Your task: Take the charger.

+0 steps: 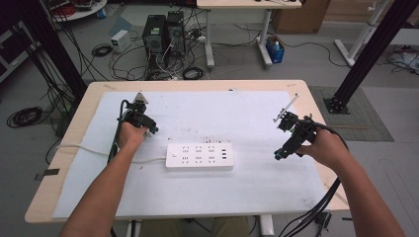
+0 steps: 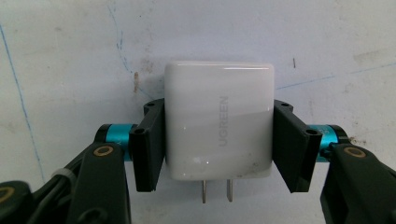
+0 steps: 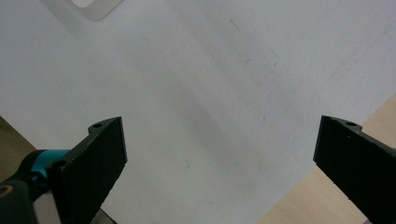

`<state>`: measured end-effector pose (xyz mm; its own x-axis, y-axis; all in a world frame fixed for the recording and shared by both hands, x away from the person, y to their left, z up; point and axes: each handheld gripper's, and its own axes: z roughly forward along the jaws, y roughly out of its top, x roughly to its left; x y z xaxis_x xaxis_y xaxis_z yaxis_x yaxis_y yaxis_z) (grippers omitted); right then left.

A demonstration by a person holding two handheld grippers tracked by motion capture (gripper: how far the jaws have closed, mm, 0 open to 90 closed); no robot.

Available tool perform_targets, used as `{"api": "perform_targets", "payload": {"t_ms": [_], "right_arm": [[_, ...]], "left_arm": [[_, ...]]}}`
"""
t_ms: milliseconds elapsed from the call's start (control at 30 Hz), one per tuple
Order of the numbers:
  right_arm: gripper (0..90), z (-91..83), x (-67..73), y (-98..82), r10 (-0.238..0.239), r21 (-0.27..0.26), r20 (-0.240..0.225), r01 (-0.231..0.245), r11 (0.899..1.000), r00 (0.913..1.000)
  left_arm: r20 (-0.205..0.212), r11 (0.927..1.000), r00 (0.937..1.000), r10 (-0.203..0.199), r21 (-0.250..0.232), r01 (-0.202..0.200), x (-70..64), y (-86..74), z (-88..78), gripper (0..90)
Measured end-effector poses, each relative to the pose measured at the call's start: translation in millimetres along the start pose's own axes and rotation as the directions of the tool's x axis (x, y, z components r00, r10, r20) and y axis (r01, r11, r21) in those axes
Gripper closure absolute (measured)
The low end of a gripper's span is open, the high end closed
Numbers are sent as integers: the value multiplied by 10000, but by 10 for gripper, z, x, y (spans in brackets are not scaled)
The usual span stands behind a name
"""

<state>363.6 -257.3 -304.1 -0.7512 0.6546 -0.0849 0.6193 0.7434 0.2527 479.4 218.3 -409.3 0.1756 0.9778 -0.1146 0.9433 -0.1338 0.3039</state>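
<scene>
Two grippers are in play, and the left gripper [image 2: 218,140] has the prize: its jaws are clamped on the flanks of a white charger [image 2: 218,123], the two flat prongs [image 2: 216,190] pointing back toward the camera at the bottom of the left gripper view. In the high view that gripper sits at centre left, just beside the upper left corner of the white power strip [image 1: 199,156], which lies flat in the middle of the frame with its cord trailing off left.

The right gripper [image 3: 219,154] hangs with jaws spread wide, nothing between them, over bare mat toward the right of the high view, a corner of the power strip peeking in at the upper left of its own view.

Now the risks, as I read them. The charger's shell looks glossy and smooth, so a twist of the wrist could let it slide between the jaws. If it goes to the strip, the prongs must meet the slots squarely; a tilted entry could jam or push the unheld strip across the mat.

The worktop [image 1: 316,111] is pale wood under a white mat [image 1: 247,187] scuffed with marks and faint blue lines. Beyond it, top of frame: grey floor, computer towers, tangled cables, a second table's legs.
</scene>
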Motion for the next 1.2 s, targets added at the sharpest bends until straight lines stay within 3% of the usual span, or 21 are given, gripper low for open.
{"api": "perform_targets", "payload": {"t_ms": [167,300,367,500,533,567,633,800,867,967,1067,1100,1200], "right_arm": [[19,-4,-8,-3,-46,-1,52,46,10000,10000],[19,-2,-21,-7,-40,-90,43,40,10000,10000],[19,-1,-17,-7,205,-84,51,-205,9998,9998],[19,8,-36,-17,199,-81,105,-198,9998,9997],[19,8,-36,-17,199,-81,105,-198,9998,9997],[19,4,-36,-18,244,-93,134,-243,9997,9996],[19,-6,-36,-25,257,-146,133,-255,9996,9996],[19,-10,-27,-22,272,-169,183,-269,9995,9995],[19,-18,-17,-15,319,-181,187,-316,9993,9993],[19,-27,1,-10,286,-251,222,-280,9993,9993],[19,-31,16,-11,167,-270,227,-161,9995,9996],[19,-30,17,-10,165,-258,239,-159,9995,9996],[19,-35,26,0,259,-252,253,-253,9994,9993]], "left_arm": [[464,9992,9989,70,-400,-52,71,-3,-103,425],[530,9945,9939,970,-460,-946,100,-11,-256,425],[560,9904,9903,1273,-621,-1238,111,-15,-336,426],[664,9794,9817,1783,-1084,-1705,106,-29,-536,425],[664,9794,9817,1783,-1084,-1705,106,-29,-536,425],[728,9693,9718,2242,-1198,-2146,76,-39,-651,425],[711,9552,9579,2783,-1254,-2682,44,-40,-760,425],[1046,9263,9284,3566,-1689,-3368,-45,-39,-1022,425],[1193,9119,9126,3910,-1850,-3665,-81,-42,-1111,425],[1427,8807,8781,4567,-2119,-4236,-128,-60,-1229,425],[1405,8485,8460,5143,-2267,-4782,-165,-85,-1333,425],[1359,8377,8364,5310,-2331,-4939,-174,-93,-1368,425],[1443,8167,8151,5610,-2572,-5166,-192,-123,-1449,425]]}}
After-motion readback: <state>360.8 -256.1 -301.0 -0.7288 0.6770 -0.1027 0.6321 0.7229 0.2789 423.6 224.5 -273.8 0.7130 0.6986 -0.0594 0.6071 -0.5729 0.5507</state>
